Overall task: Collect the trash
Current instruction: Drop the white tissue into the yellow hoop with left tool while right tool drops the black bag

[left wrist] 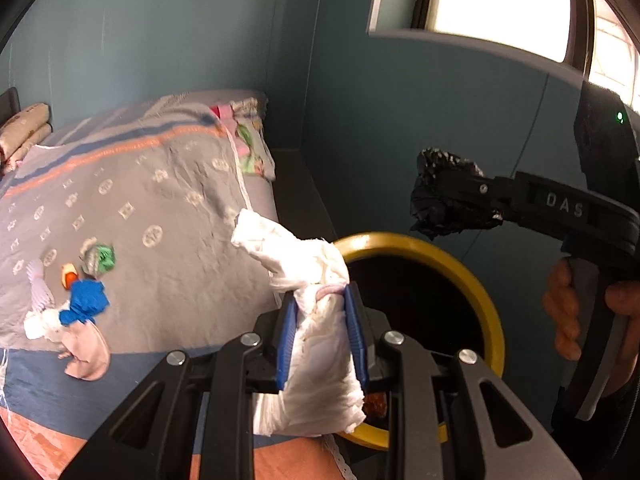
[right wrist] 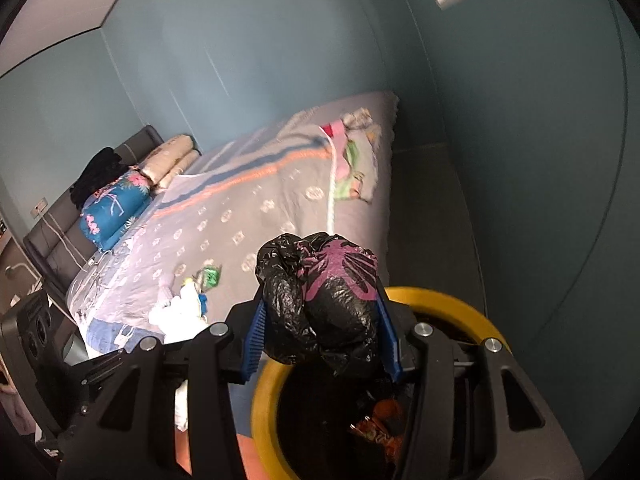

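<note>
- Teal walls, and the bed (left wrist: 132, 200) has scraps left on it: a blue wad (left wrist: 85, 300), a green wrapper (left wrist: 100, 258).
- Yellow-rimmed bin (left wrist: 472, 276) sits beside the bed, some trash inside.
- Left tool (left wrist: 322, 332) pinches a white bag (left wrist: 316, 340) at the rim; released now, it might fall outside.
- Right tool (right wrist: 320, 332) grips a black bag (right wrist: 320, 300) over the opening.

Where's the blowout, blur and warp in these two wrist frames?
Left wrist: window blown out white, bed bowed by the fisheye, white tissue wad sharp. Right wrist: dimmer, yellow bin rim and bed trash smeared, black bag fairly sharp.
</note>
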Motion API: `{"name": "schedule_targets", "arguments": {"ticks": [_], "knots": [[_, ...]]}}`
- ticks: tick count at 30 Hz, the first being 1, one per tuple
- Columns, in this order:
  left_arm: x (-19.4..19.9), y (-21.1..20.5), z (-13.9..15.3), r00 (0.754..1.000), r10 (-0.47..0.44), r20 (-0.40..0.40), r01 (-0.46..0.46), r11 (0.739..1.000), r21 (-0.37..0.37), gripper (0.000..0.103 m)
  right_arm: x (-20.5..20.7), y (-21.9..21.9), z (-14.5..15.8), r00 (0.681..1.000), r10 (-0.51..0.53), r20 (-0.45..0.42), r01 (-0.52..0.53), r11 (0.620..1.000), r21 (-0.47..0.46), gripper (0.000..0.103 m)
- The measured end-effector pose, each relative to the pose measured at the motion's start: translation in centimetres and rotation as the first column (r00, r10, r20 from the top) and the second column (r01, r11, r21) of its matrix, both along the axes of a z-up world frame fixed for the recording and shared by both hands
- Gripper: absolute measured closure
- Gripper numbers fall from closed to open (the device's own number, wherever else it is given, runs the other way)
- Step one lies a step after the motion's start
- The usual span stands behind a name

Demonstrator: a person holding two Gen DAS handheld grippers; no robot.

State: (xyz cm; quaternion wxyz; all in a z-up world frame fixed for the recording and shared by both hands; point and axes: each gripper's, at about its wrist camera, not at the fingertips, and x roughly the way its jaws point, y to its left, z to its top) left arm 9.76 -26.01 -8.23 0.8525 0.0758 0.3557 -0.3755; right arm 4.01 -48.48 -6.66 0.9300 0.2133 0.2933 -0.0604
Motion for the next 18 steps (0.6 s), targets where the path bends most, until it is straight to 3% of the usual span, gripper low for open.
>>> {"name": "schedule_targets", "arguments": {"ticks": [4,12,18], "knots": [[-0.2,-1.5,-1.8,0.999,-0.038,-0.035,0.039,0.999,0.03,0.08,0.2,-1.0,-1.8,0.999,-0.004,-0.036,0.004,1.0,0.024,0.058],[-0.4,-3.2,-3.1,0.991,-0.092,-0.097,0.094,0.996,0.013,0.078,0.1,-2.2,-3.9,0.998,-0.014,-0.064,0.018,0.998,0.052,0.053],[-0.7,-3.1,-3.1,0.991,-0.096,-0.089,0.097,0.995,0.005,0.061,0.4,-3.2,-4.6,0.997,-0.034,-0.068,0.039,0.997,0.074,0.047]]}}
